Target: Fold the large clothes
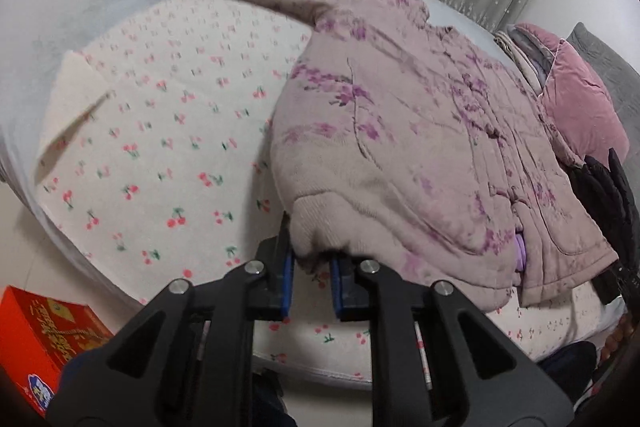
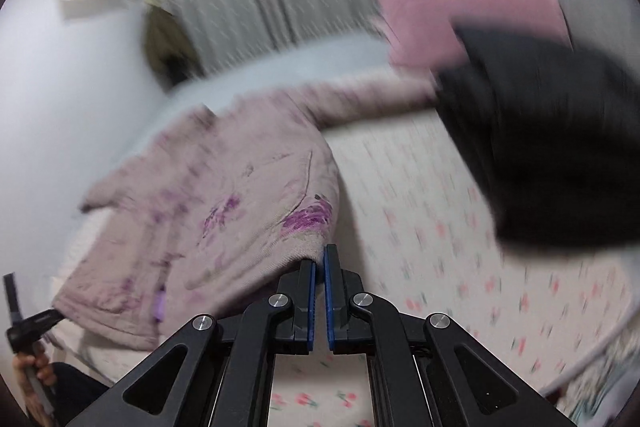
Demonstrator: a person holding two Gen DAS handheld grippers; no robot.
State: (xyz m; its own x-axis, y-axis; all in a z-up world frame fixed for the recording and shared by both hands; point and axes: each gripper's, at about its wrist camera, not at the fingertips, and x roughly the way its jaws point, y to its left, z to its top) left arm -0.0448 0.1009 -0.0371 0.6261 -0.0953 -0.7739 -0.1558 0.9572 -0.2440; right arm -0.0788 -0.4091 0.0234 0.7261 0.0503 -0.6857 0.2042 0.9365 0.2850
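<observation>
A: What has the left gripper got?

B: Its blue pads are pinching the ribbed cuff of the padded jacket, a mauve one printed with purple blossom. The cuff sits right at the fingertips and the jacket's body spreads ahead and to the right of them.

A: And the right gripper?

B: Pressed together on a ribbed corner of the same jacket, with the cloth running ahead and left of the tips.

A: Beyond that?

B: The jacket lies on a cherry-print sheet. Further right of the left gripper are a pink quilted piece and a black garment. Back to its left lies a red box.
</observation>
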